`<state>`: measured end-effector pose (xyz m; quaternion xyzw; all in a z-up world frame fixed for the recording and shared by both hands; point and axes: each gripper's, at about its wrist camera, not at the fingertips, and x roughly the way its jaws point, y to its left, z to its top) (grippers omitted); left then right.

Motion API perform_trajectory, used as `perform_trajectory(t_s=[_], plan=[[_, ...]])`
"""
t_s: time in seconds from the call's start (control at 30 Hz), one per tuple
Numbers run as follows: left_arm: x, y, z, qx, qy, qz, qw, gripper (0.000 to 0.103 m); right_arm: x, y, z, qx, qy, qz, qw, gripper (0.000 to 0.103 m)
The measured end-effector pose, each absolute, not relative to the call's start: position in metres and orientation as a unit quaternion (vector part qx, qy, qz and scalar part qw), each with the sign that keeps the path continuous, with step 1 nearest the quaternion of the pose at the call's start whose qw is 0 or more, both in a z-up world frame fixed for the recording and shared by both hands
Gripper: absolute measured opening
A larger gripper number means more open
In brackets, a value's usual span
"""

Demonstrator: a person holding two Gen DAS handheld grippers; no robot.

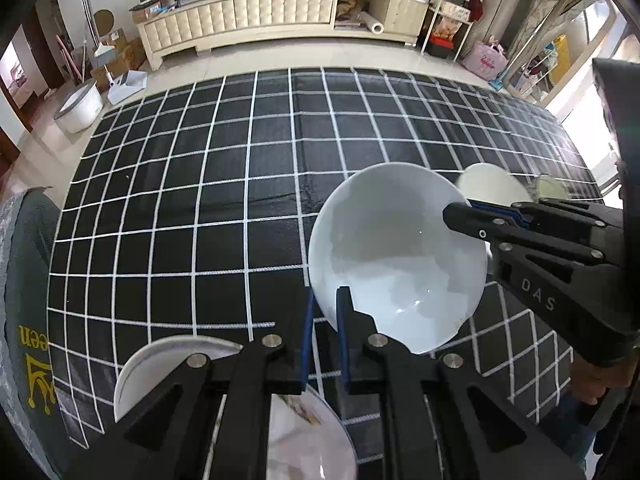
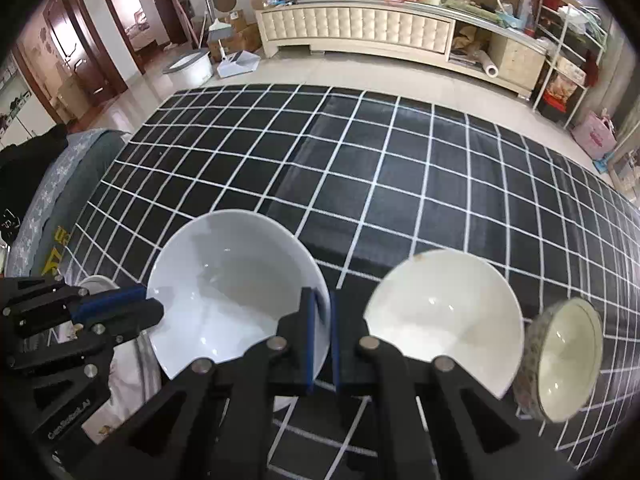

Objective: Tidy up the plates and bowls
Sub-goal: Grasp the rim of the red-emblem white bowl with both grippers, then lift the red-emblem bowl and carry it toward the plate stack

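A large white bowl (image 1: 396, 256) is held by both grippers over the black grid cloth. My left gripper (image 1: 324, 312) is shut on its near-left rim. My right gripper (image 2: 322, 316) is shut on its right rim; it shows in the left wrist view (image 1: 460, 208) too. The same bowl fills the lower left of the right wrist view (image 2: 232, 292), with the left gripper (image 2: 140, 300) on its left rim. A cream bowl (image 2: 444, 320) sits to the right, also seen in the left wrist view (image 1: 492, 184). A small patterned bowl (image 2: 560, 360) stands beside it. White plates (image 1: 168, 364) lie under my left gripper.
The black cloth with white grid lines (image 1: 200, 200) covers the table. A grey cushion with yellow print (image 1: 28, 320) lies at the left edge. A cream sideboard (image 1: 260, 20) and a white tub (image 1: 80, 104) stand on the floor beyond.
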<state>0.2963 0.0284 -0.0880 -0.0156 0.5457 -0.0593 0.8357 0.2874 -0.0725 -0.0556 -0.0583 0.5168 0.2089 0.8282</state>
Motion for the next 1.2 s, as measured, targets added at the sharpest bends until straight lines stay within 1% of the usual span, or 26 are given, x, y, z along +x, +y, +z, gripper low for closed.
perform_trajectory(t_s=[0.03,0.07,0.1,0.13,0.17,0.2,0.23,0.27,0.3,0.37,0.5,0.8,1.03,1.1,1.13,1.17,1.2], plan=[[0.292,0.027,-0.081,-0.019,0.539,-0.069,0.839,0.001,0.283,-0.073,-0.052,-0.046,0.520,0.223,0.823,0.008],[0.285,0.023,-0.071,-0.031,0.530,-0.094,0.842,0.001,0.278,-0.070,-0.051,-0.040,0.527,0.233,0.817,0.010],[0.279,0.018,-0.061,-0.031,0.521,-0.106,0.846,0.001,0.269,-0.064,-0.050,-0.056,0.528,0.222,0.818,0.012],[0.273,0.012,-0.053,-0.024,0.511,-0.110,0.852,0.001,0.261,-0.061,-0.050,-0.086,0.515,0.173,0.835,0.008],[0.266,0.003,-0.044,-0.008,0.503,-0.110,0.858,0.001,0.258,-0.062,-0.051,-0.091,0.510,0.140,0.844,0.007],[0.260,-0.003,-0.040,0.006,0.500,-0.103,0.860,0.001,0.257,-0.068,-0.054,-0.071,0.510,0.130,0.847,0.007],[0.255,-0.005,-0.039,0.007,0.500,-0.102,0.860,0.001,0.256,-0.068,-0.054,-0.077,0.509,0.133,0.847,0.007],[0.251,-0.005,-0.040,0.004,0.504,-0.105,0.857,0.001,0.255,-0.066,-0.053,-0.082,0.511,0.141,0.844,0.007],[0.250,-0.002,-0.042,-0.001,0.507,-0.098,0.856,0.001,0.254,-0.069,-0.051,-0.057,0.519,0.156,0.839,0.007],[0.246,0.005,-0.047,-0.013,0.515,-0.092,0.852,0.001,0.250,-0.073,-0.052,-0.050,0.525,0.156,0.835,0.007],[0.234,0.014,-0.048,-0.026,0.511,-0.086,0.855,0.001,0.241,-0.086,-0.056,-0.006,0.539,0.154,0.828,0.007],[0.216,0.007,-0.059,-0.029,0.523,-0.099,0.846,0.001,0.210,-0.103,-0.067,0.041,0.570,0.138,0.809,0.006],[0.206,0.003,-0.074,-0.038,0.530,-0.099,0.841,0.001,0.208,-0.123,-0.076,0.059,0.580,0.119,0.804,0.006],[0.209,0.002,-0.076,-0.045,0.527,-0.102,0.843,0.003,0.210,-0.126,-0.076,0.062,0.577,0.120,0.805,0.005],[0.212,0.002,-0.078,-0.050,0.526,-0.103,0.842,0.008,0.211,-0.127,-0.076,0.060,0.575,0.120,0.807,0.005],[0.216,0.002,-0.081,-0.057,0.525,-0.103,0.843,0.015,0.211,-0.128,-0.076,0.058,0.573,0.120,0.809,0.005],[0.220,0.002,-0.083,-0.061,0.526,-0.103,0.842,0.019,0.212,-0.129,-0.076,0.056,0.571,0.120,0.810,0.005]])
